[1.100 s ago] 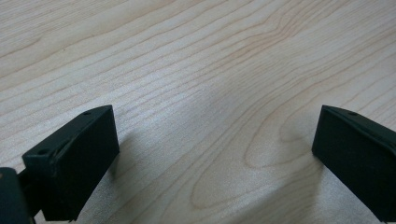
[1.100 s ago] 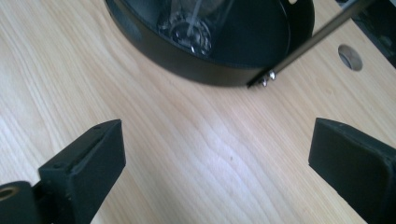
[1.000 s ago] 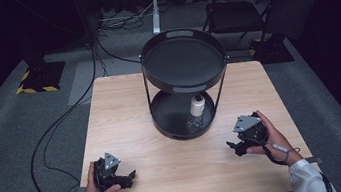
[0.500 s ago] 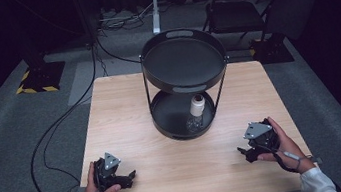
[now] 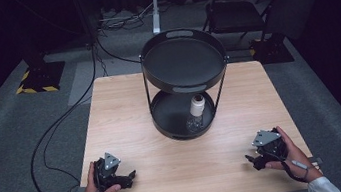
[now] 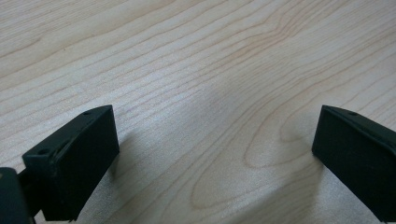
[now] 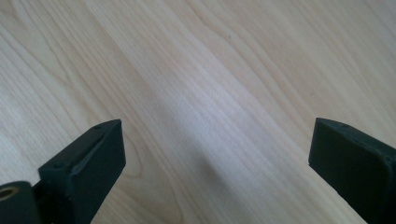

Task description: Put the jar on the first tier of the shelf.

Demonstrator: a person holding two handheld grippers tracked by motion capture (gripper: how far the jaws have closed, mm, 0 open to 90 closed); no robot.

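Jaws of both grippers stand wide apart and hold nothing. Right gripper point(image 5: 257, 159) has drawn back from the two-tier stand point(image 5: 160, 108) to the table point(image 5: 124, 102) near edge; left gripper point(image 5: 128, 177) rests unmoved. Bottle point(image 5: 197, 108) stands upright on the lower tray, well apart, suggesting placement is complete.

A light wooden table point(image 5: 125, 112) is placed on a grey carpeted floor point(image 5: 9, 149). Black cables point(image 5: 53, 137) are laid at the left. A dark chair point(image 5: 234, 8) is seen far right, where the room is dimly lit.
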